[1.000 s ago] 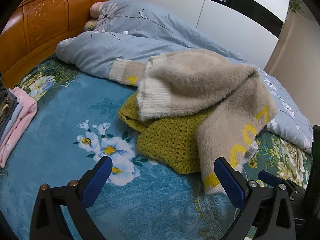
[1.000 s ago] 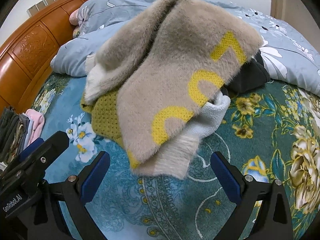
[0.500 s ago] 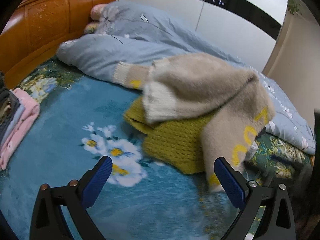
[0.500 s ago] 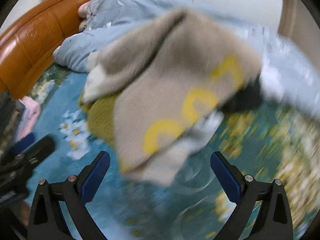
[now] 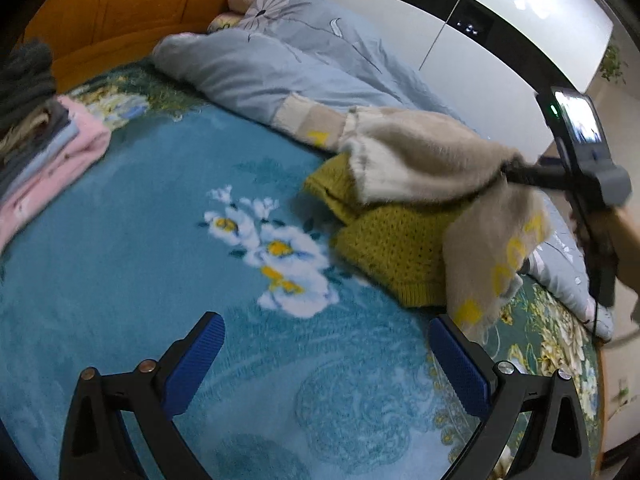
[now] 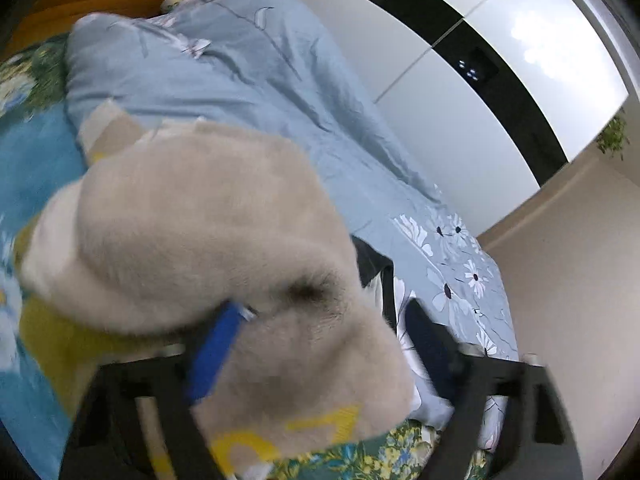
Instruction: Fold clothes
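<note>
A fluffy beige sweater [image 5: 420,160] with yellow figures lies heaped on a mustard knit garment [image 5: 392,248] on the teal floral bedspread [image 5: 160,240]. My left gripper [image 5: 326,354] is open and empty, low over the bedspread in front of the pile. My right gripper [image 6: 324,344] has reached into the top of the beige sweater [image 6: 192,240]; its fingers are still apart with the fluffy fabric between them. In the left wrist view the right gripper [image 5: 516,174] shows at the sweater's right upper edge.
A stack of folded clothes [image 5: 44,152], pink at the bottom, sits at the left by the wooden headboard [image 5: 132,12]. A blue-grey quilt [image 5: 288,64] lies bunched behind the pile. A dark garment [image 6: 370,268] lies under the sweater's right side. White wardrobe doors [image 5: 500,52] stand beyond.
My right gripper has moved forward and up from in front of the pile into the top of the beige sweater. My left gripper has shifted slightly back and left, still open.
</note>
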The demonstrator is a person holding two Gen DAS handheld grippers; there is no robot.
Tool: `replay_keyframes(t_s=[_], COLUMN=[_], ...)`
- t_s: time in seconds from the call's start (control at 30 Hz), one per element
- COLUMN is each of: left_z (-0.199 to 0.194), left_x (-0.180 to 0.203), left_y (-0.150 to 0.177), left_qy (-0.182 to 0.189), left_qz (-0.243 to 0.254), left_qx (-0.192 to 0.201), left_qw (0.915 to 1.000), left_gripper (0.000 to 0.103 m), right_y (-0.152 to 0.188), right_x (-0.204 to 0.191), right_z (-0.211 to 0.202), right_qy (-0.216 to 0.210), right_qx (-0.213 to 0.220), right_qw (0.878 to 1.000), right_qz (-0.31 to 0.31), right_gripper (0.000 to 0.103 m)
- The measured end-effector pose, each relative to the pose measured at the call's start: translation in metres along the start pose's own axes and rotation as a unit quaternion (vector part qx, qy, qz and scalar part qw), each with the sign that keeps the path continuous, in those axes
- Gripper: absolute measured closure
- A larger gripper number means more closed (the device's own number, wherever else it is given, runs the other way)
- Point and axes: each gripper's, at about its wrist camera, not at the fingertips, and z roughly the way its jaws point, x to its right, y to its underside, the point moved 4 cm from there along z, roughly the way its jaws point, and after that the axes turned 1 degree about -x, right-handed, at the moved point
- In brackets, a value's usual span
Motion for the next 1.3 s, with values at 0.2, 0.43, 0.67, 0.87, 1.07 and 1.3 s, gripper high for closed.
replay_keyframes(t_s=[0.2, 0.43, 0.67, 0.87, 1.07, 1.3], left_z=[0.001, -0.016, -0.020, -0.032, -0.048, -0.070], left_x=[-0.011, -0.024, -0.038, -0.045, -0.038, -0.036], left_y=[0.006, 0.003, 0.000, 0.002, 0.006, 0.008], left_qy=[0.028, 0.053, 0.058, 0.065, 0.089, 0.116], left_qz=[-0.040, -0.082, -0.106, -0.122, -0.119, -0.125], left_qx=[-0.020, -0.007, 0.003, 0.020, 0.026, 0.034], left_qw=[0.9986, 0.9952, 0.9927, 0.9903, 0.9886, 0.9847], left_gripper=[0.000, 0.000, 0.000, 0.000, 0.000, 0.000], right_y=[-0.010, -0.013, -0.028, -0.034, -0.007, 0.071], right_x=[-0.030, -0.021, 0.032, 0.075, 0.118, 0.199], right_z=[0.023, 0.022, -0.015, -0.090, -0.161, -0.266], right_qy=[0.047, 0.035, 0.037, 0.063, 0.060, 0.147], right_qx=[-0.033, -0.074, -0.039, 0.054, 0.110, 0.164], right_qw=[0.993, 0.994, 0.995, 0.988, 0.979, 0.953], right_qz=[-0.104, -0.071, 0.089, 0.129, 0.159, 0.209], right_gripper=[0.040, 0.048, 0.093, 0.093, 0.093, 0.103])
